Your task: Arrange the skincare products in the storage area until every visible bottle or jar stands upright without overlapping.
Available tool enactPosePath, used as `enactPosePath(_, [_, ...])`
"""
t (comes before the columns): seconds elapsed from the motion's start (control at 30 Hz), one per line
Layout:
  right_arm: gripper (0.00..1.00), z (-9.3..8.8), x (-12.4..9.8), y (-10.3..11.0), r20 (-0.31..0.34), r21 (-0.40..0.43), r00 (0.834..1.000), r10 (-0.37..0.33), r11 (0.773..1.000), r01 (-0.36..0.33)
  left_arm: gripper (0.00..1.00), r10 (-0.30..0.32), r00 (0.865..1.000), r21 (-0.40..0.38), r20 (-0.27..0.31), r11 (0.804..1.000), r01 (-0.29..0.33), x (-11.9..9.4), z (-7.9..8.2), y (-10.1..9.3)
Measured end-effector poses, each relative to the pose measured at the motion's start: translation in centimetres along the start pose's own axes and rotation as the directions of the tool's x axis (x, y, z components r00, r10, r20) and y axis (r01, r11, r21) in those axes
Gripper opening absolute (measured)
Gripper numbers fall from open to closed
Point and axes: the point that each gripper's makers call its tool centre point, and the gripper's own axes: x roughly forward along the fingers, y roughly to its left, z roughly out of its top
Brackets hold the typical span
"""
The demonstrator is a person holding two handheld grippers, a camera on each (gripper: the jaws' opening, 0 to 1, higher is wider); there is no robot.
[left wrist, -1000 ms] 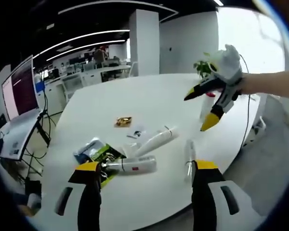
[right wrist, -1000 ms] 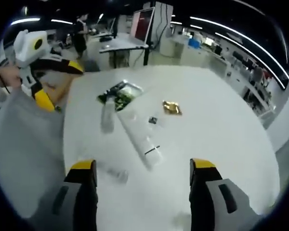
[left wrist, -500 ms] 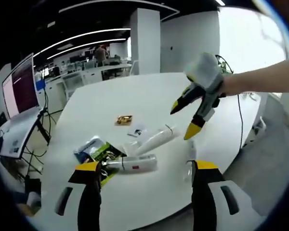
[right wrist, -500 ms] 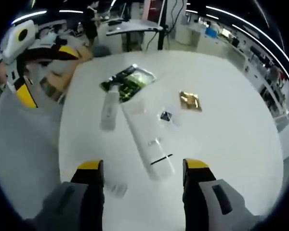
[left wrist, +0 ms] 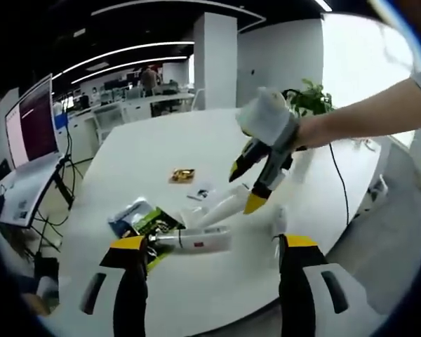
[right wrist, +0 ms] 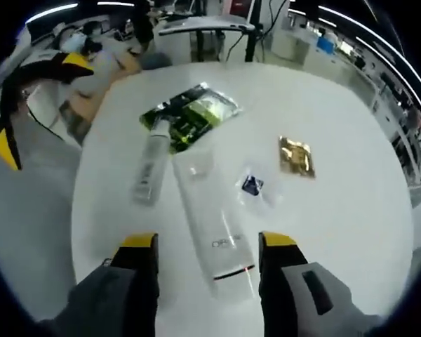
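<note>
On the white table (left wrist: 196, 140) a white tube (left wrist: 228, 203) lies flat, and a white bottle (left wrist: 196, 239) lies on its side nearer me. A small clear bottle (left wrist: 276, 225) lies by my right jaw. My left gripper (left wrist: 210, 246) is held open and empty, short of the bottle. My right gripper (left wrist: 245, 186) comes in from the right, open, just over the tube. In the right gripper view the white tube (right wrist: 210, 225) runs between the jaws of my open right gripper (right wrist: 207, 242). The white bottle (right wrist: 147, 168) lies to the left of it. My left gripper (right wrist: 38, 105) shows at far left.
A green packet (right wrist: 193, 112), a gold sachet (right wrist: 297, 156) and a small blue sachet (right wrist: 252, 184) lie beyond the tube. A monitor (left wrist: 31, 126) stands off the table's left side and a plant (left wrist: 312, 98) at its far edge. A person's arm (left wrist: 365, 119) holds the right gripper.
My right gripper has come down and in over the white tube, which now lies between its jaws in its own view. My left gripper has stayed where it was.
</note>
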Motion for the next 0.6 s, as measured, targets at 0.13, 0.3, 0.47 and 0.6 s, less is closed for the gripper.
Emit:
enactPosePath(0.13, [0.51, 1.0, 0.8, -0.4, 0.0, -0.033, 1.0, -0.005, 0.999, 0.005, 0.69, 0.01, 1.0, -0.012, 0.004, 1.0, -0.01, -0.1, 0.0, 0.3])
enactPosePath(0.3, [0.5, 1.4, 1.9, 0.2, -0.022, -0.07, 1.0, 0.015, 0.997, -0.017, 0.69, 0.011, 1.0, -0.014, 0.006, 1.0, -0.011, -0.1, 0.1, 0.3])
enactPosePath(0.47, [0.49, 1.2, 2.9, 0.1, -0.051, -0.101, 0.998, 0.022, 0.995, -0.027, 0.69, 0.01, 1.0, -0.013, 0.006, 1.0, -0.009, -0.1, 0.1, 0.2])
enactPosePath(0.6, [0.49, 1.0, 3.7, 0.3, -0.077, -0.125, 0.996, 0.033, 0.991, -0.042, 0.69, 0.011, 1.0, -0.013, 0.002, 1.0, -0.011, -0.1, 0.0, 0.3])
